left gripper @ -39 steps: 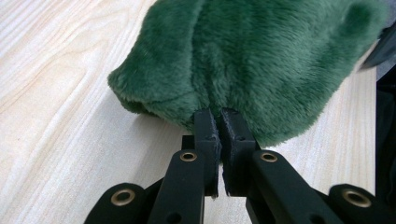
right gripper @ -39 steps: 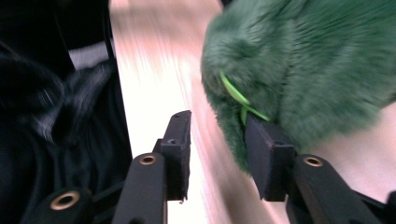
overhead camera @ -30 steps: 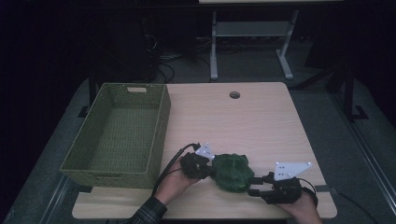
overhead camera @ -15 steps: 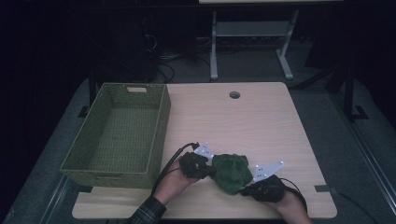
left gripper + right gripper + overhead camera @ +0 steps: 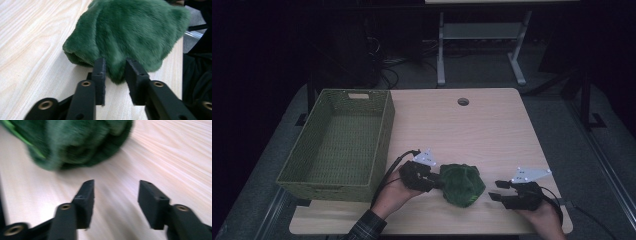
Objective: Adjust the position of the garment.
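A dark green furry cloth (image 5: pixel 462 184) lies bunched near the table's front edge. My left gripper (image 5: pixel 439 182) is at its left side. In the left gripper view a fold of the cloth (image 5: pixel 130 32) sits between the jaws of my left gripper (image 5: pixel 115 70); they have just been opening and stand a little apart around it. My right gripper (image 5: pixel 495 190) is a short way to the right of the cloth, clear of it. Its jaws have just been opening. In the right gripper view my right gripper (image 5: pixel 116 192) is open over bare wood, the blurred cloth (image 5: pixel 75 142) ahead.
An empty green woven basket (image 5: pixel 382 135) stands on the left half of the wooden table (image 5: pixel 492 140). A round cable hole (image 5: pixel 463 101) is near the far edge. A metal stand (image 5: pixel 482 35) is on the dark floor beyond.
The right gripper went in against the cloth's right side, then drew back to the right with its jaws wider apart. The left gripper kept its place and its jaws parted.
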{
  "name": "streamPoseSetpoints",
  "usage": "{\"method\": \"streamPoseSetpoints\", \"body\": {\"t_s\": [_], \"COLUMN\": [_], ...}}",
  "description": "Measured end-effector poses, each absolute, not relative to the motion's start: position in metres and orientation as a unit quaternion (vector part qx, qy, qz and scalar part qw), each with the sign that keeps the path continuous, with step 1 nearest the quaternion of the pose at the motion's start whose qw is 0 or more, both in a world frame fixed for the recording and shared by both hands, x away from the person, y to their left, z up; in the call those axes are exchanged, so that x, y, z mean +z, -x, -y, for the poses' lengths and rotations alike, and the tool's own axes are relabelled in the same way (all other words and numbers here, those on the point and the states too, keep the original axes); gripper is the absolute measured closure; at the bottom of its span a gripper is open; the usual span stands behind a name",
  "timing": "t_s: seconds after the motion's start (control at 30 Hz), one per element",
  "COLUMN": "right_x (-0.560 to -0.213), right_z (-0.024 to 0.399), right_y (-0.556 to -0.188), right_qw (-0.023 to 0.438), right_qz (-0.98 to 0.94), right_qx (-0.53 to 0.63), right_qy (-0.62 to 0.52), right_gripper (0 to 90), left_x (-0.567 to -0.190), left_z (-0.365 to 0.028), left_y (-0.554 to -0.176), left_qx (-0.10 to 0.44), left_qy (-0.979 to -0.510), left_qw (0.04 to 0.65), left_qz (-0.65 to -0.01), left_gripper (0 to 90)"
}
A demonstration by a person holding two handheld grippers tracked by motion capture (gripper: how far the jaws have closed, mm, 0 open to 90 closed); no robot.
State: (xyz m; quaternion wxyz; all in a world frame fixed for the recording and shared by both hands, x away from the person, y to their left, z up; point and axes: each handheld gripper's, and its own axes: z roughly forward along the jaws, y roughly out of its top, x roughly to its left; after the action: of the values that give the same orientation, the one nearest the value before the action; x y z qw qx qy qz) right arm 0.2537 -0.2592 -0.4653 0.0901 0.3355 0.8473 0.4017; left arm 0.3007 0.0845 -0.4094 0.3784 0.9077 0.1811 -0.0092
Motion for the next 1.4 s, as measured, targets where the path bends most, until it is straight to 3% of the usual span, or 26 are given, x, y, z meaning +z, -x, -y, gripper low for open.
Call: {"method": "streamPoseSetpoints", "body": {"t_s": [0.2, 0.37, 0.57, 0.73, 1.2, 1.4], "right_x": [-0.47, -0.472, -0.474, -0.478, -0.48, -0.481], "right_z": [0.269, 0.274, 0.274, 0.274, 0.27, 0.271], "right_y": [-0.262, -0.265, -0.269, -0.271, -0.27, -0.271], "right_qw": [0.112, 0.116, 0.119, 0.119, 0.139, 0.139], "right_qz": [-0.843, -0.841, -0.837, -0.837, -0.843, -0.842], "right_qx": [0.384, 0.379, 0.372, 0.363, 0.352, 0.354], "right_qy": [-0.358, -0.368, -0.382, -0.392, -0.382, -0.383], "right_gripper": [27.8, 25.0, 13.5, 10.8, 8.3, 8.3], "left_x": [-0.393, -0.378, -0.376, -0.377, -0.396, -0.405], "left_z": [-0.083, -0.076, -0.057, -0.039, -0.009, -0.006], "left_y": [-0.302, -0.309, -0.318, -0.326, -0.332, -0.325], "left_qx": [0.005, 0.011, -0.006, -0.019, -0.055, -0.046], "left_qy": [-0.904, -0.901, -0.908, -0.914, -0.938, -0.949], "left_qw": [0.389, 0.402, 0.395, 0.39, 0.334, 0.307], "left_qz": [-0.175, -0.162, -0.141, -0.116, -0.076, -0.06], "left_gripper": [47.3, 41.8, 29.5, 18.0, 13.5, 13.1]}}
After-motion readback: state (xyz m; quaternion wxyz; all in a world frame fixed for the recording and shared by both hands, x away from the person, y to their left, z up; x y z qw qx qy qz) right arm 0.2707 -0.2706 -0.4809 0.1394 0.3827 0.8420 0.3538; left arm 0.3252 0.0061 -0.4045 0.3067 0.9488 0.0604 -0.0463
